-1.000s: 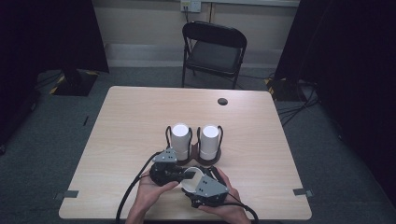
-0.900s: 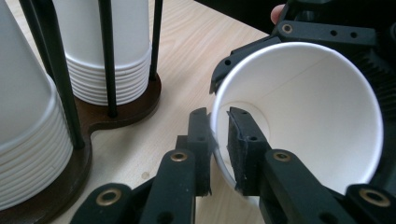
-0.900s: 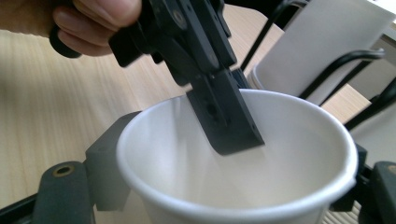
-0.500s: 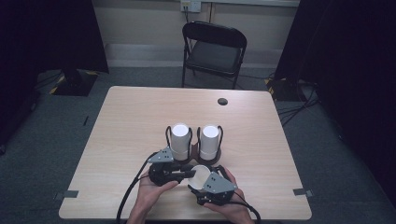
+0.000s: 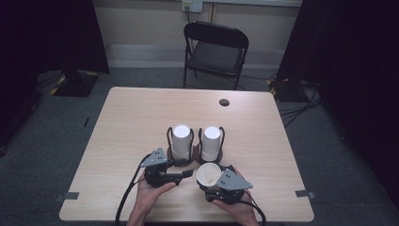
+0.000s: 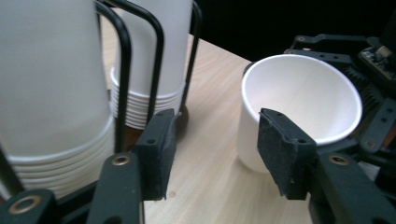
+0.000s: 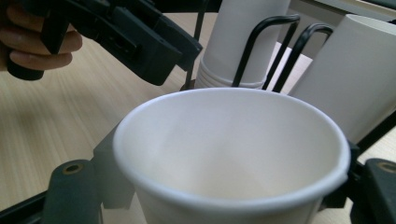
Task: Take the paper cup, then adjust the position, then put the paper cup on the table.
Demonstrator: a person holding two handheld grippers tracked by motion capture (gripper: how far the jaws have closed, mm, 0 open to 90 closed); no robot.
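Right gripper (image 5: 212, 176) clasps a white paper cup (image 5: 208, 174) near the cup stacks (image 5: 181, 141); left gripper (image 5: 187, 168), just opening, holds nothing.

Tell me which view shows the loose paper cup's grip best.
The right gripper view: the paper cup sits mouth-up between the right gripper's jaws. The left gripper view shows it beyond open jaws, untouched. The high view shows it small, beside the stacks.

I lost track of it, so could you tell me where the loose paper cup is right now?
In the high view, the cup sits between the right gripper's jaws, just in front of the two cup stacks.
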